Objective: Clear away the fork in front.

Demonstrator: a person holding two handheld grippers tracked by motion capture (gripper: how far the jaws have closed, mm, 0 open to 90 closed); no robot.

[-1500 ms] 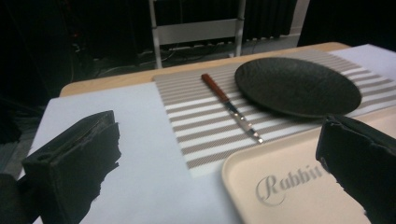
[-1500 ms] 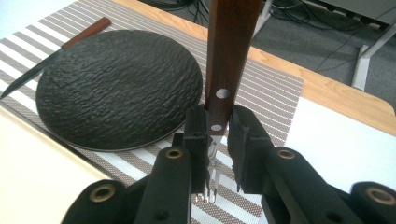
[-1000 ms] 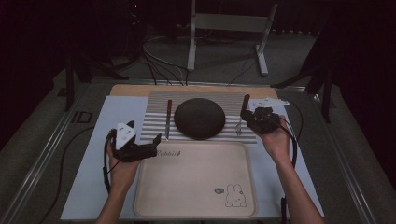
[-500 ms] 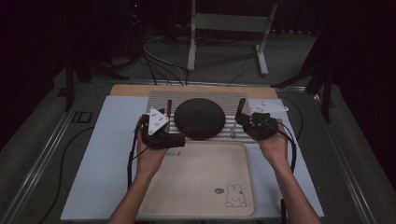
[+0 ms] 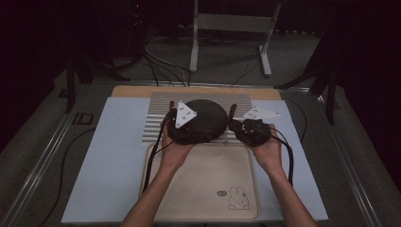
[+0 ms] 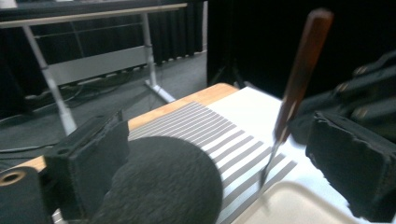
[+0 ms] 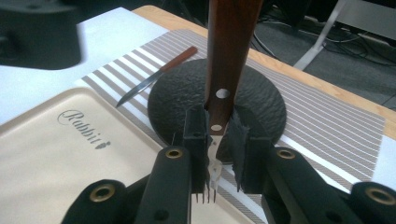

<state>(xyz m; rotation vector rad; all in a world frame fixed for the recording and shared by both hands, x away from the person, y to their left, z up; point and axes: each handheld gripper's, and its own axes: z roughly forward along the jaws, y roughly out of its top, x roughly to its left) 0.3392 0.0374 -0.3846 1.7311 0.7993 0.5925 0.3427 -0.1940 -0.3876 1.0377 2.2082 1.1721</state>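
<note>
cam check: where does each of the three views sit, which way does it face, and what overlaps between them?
High view: above the person's side, facing forward and down on the tray; both forearms, left gripper, right gripper.
Left gripper view: rides that gripper, looks between its open jaws over the black plate toward the fork.
Right gripper view: looks along its jaws, shut on the fork; knife beyond.
Shared: black plate, striped mat, fork.

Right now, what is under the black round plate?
The black round plate lies on a striped placemat, whose stripes show on all sides of it. The mat's middle is covered by the plate, so anything else beneath cannot be seen. A knife lies beside it on the mat.
</note>
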